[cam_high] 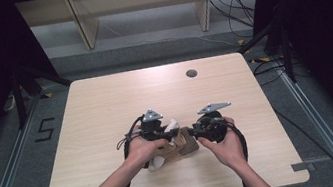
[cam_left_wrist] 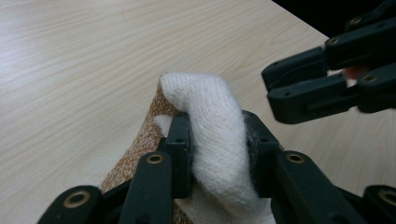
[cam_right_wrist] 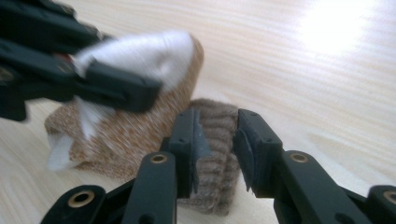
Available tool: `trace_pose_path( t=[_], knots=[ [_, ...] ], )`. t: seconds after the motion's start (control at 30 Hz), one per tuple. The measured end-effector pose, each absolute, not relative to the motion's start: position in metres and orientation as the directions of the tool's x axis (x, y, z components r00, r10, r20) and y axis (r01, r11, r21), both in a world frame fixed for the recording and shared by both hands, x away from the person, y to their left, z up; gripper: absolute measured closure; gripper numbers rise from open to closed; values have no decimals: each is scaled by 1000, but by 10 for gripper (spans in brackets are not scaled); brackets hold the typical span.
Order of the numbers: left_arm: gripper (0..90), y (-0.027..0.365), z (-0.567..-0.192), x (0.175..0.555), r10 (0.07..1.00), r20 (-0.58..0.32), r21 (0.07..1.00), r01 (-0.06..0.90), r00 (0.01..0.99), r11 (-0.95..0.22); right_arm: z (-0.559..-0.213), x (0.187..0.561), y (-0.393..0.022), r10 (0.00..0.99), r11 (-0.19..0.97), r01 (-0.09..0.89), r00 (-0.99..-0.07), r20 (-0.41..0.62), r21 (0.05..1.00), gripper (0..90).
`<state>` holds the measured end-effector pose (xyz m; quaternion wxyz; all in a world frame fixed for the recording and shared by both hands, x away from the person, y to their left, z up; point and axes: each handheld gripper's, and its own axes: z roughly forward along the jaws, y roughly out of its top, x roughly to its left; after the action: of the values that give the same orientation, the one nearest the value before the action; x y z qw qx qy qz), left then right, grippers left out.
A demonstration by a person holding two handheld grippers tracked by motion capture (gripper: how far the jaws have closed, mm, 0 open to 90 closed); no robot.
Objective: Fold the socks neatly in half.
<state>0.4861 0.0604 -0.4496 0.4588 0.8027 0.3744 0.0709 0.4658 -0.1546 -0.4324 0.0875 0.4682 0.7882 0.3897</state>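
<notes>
Knitted wool, brown with white toe and heel: a sock (cam_high: 177,145) lies on the near-middle of the pale wood surface (cam_high: 106,108), between the two hands. Left claw (cam_left_wrist: 218,154) sits narrow around the white toe end (cam_left_wrist: 205,107), pads on both sides of the fabric, toe bunched up above them. Right claw (cam_right_wrist: 215,149) straddles the brown ribbed cuff (cam_right_wrist: 212,135); left pad touches the knit, right pad appears to stand just off it, so this grip looks loose or not holding.

Risks, as judged. If the right claw lifts now, the cuff likely slips out and drops, leaving the sock hanging from the toe alone. The two claws work close together; a pull toward each other could knock them. Soft knit stretches, so a hard tug from both ends would distort rather than straighten it.

Orientation: in the high view the long axis runs roughly left to right, toe toward the left and slightly far, cuff toward the right.
</notes>
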Motion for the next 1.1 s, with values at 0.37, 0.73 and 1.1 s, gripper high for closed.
trace_pose_path(
  t=[0.37, 0.73, 1.1],
  knots=[
    [384, 51, -447, 479, 630, -157, 858, 421, 761, -294, -426, 471, -155, 801, 255, 653, -555, 222, 713, 664],
    [306, 71, -427, 455, 606, -57, 865, 342, 793, -366, -421, 479, -164, 819, 193, 665, -514, 254, 722, 626],
    [467, 60, -455, 455, 547, 58, 792, 294, 835, -534, -426, 486, -163, 839, 176, 727, -463, 285, 664, 639]
  ],
)
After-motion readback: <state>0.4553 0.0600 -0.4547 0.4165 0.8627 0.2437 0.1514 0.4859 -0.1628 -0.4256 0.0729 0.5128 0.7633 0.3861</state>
